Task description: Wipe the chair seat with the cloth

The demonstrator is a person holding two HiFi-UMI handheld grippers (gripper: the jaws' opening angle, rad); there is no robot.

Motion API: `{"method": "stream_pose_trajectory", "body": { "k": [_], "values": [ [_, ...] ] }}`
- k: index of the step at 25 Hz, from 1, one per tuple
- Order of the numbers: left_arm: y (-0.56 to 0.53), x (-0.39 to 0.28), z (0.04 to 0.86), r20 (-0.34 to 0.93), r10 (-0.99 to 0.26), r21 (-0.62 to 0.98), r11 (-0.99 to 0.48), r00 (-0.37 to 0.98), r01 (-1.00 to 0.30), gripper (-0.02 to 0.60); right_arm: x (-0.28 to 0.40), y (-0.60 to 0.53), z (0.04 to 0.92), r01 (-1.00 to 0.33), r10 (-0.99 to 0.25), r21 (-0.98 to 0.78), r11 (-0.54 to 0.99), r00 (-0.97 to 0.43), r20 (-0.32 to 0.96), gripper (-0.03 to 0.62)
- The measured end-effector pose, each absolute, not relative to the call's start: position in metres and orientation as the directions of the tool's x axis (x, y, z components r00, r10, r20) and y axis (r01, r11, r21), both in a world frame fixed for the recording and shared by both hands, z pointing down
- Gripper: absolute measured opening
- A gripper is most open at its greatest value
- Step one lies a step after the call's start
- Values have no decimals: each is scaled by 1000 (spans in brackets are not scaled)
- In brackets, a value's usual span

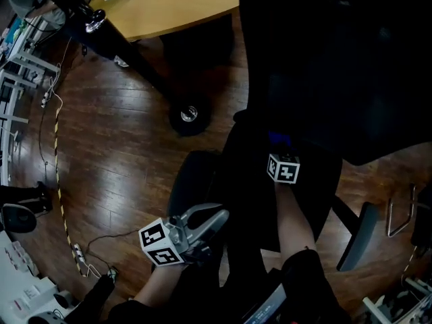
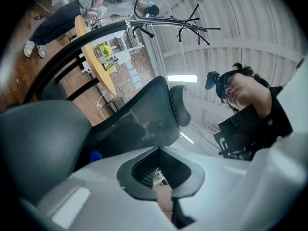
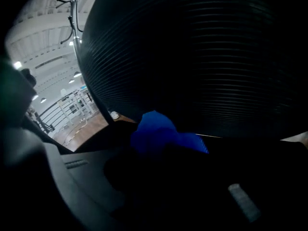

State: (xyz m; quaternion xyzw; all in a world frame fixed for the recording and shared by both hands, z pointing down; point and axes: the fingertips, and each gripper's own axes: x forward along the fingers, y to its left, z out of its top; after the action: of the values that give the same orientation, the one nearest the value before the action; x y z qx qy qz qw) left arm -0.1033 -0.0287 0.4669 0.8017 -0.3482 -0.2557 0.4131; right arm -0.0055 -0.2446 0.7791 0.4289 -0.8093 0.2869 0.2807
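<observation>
A black office chair fills the head view; its seat (image 1: 246,181) lies below the tall backrest (image 1: 337,66). My right gripper (image 1: 279,147) reaches over the seat towards the backrest's foot, shut on a blue cloth (image 1: 278,139). In the right gripper view the cloth (image 3: 161,134) bunches at the right gripper (image 3: 161,144), just under the ribbed backrest (image 3: 192,57). My left gripper (image 1: 221,216) hovers by the seat's near left edge, shut and holding nothing. The left gripper (image 2: 159,149) points up at the mesh backrest (image 2: 139,124) and headrest (image 2: 179,105).
A wooden table (image 1: 169,5) stands at the back, with a chair caster (image 1: 189,113) on the dark wood floor below it. Armrests flank the seat (image 1: 192,181) (image 1: 354,235). Cables and a power strip (image 1: 79,258) lie at the left. A person (image 2: 57,18) stands by the table.
</observation>
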Motion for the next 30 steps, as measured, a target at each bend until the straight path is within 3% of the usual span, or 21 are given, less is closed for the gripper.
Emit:
{"method": "stream_pose_trajectory", "body": {
  "k": [8,12,18,23,26,30],
  "values": [
    [-41,-63,481,-87,-680,845,-438,728,-308,0,206,-256,756,-968,-650,-123,219,-238,721,61],
    [-52,-48,483,-78,-673,847,-434,736,-307,0,258,-251,754,-979,-677,-108,175,-199,709,61],
    [-57,-38,481,-75,-658,844,-442,749,-304,0,258,-251,748,-970,-673,-158,185,-243,698,61],
    [-51,-47,477,-82,-678,847,-434,730,-308,0,243,-246,726,-912,-723,-366,184,-378,578,61],
    [-47,-51,468,-92,-693,845,-435,715,-312,0,191,-228,705,-815,-732,-533,227,-504,459,61],
    [-45,-65,459,-107,-720,837,-437,685,-329,0,75,-203,697,-681,-622,-640,357,-684,381,61]
  ]
}}
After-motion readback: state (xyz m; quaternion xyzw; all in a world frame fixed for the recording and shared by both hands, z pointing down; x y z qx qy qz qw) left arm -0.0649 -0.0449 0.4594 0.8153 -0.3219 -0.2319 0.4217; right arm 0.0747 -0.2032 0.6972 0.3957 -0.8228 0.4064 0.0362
